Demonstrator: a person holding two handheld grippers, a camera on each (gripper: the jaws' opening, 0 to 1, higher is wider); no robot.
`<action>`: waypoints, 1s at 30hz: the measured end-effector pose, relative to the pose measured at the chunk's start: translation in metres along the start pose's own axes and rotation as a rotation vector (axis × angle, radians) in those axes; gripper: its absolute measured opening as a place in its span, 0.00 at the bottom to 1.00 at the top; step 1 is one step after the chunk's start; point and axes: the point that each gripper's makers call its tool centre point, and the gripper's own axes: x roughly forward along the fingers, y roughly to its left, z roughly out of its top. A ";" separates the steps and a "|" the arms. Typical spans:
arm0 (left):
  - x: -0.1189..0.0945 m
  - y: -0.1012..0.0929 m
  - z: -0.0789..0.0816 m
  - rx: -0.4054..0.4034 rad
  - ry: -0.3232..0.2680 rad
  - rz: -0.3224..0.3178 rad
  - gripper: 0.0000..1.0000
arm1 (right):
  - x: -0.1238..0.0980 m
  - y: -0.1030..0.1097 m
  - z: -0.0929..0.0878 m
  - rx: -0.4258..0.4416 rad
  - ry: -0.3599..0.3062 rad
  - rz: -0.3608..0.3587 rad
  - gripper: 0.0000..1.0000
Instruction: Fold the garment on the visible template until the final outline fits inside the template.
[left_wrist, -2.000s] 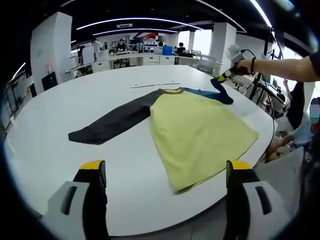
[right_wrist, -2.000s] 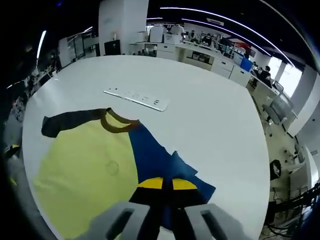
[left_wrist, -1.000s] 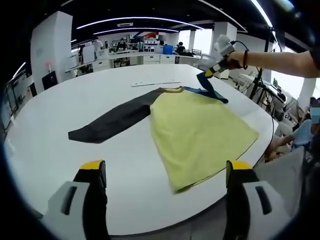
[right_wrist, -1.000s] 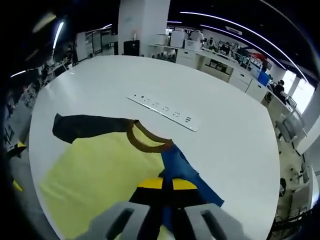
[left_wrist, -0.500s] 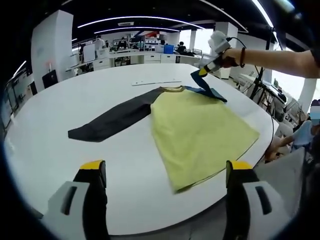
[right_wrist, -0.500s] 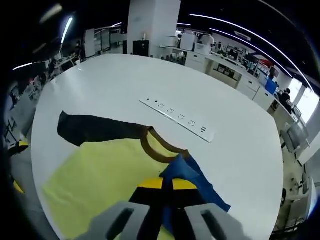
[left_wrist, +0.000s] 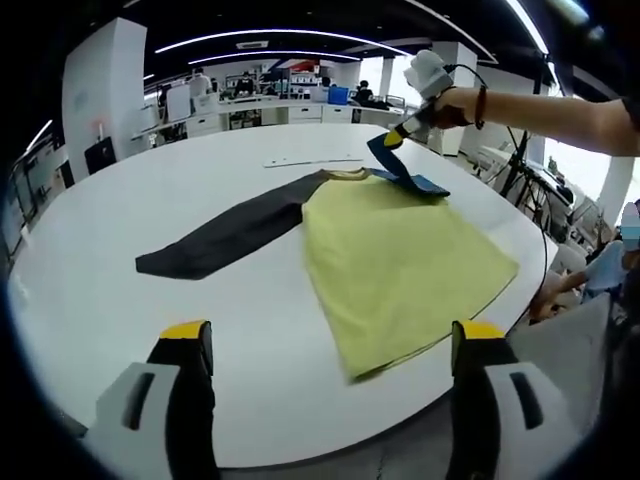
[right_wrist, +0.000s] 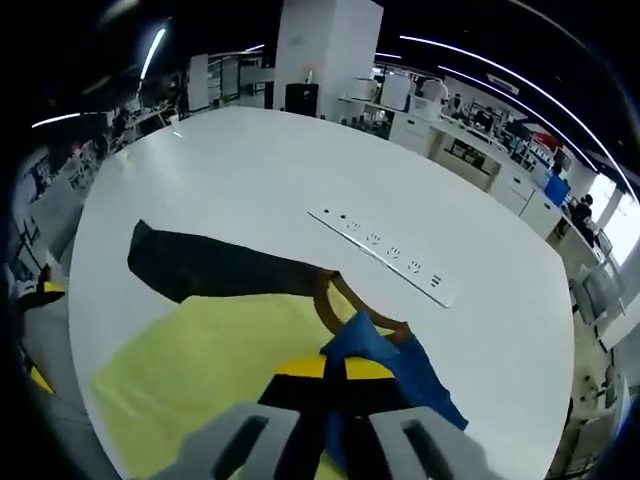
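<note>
Garment (left_wrist: 395, 265) lies spread across the middle of the white table (left_wrist: 110, 230) in the left gripper view, its yellow body toward the lower right, its black sleeve (left_wrist: 225, 238) stretched out to the left; the right gripper (left_wrist: 392, 139), at upper right, is clamped on the blue sleeve (left_wrist: 403, 175) and holds it lifted above the collar; the left gripper (left_wrist: 330, 345) hovers at the bottom, jaws spread wide and empty; a white power strip (right_wrist: 385, 254) sits just beyond the collar.
</note>
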 end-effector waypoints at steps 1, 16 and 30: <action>0.000 0.000 0.000 0.000 0.001 0.000 0.96 | 0.000 0.003 0.001 -0.002 -0.002 0.000 0.00; 0.001 0.001 -0.006 -0.006 0.016 0.000 0.96 | 0.013 0.042 0.015 -0.104 -0.019 0.026 0.00; 0.000 0.003 -0.010 -0.012 0.026 0.002 0.96 | 0.022 0.072 0.020 -0.139 -0.024 0.067 0.00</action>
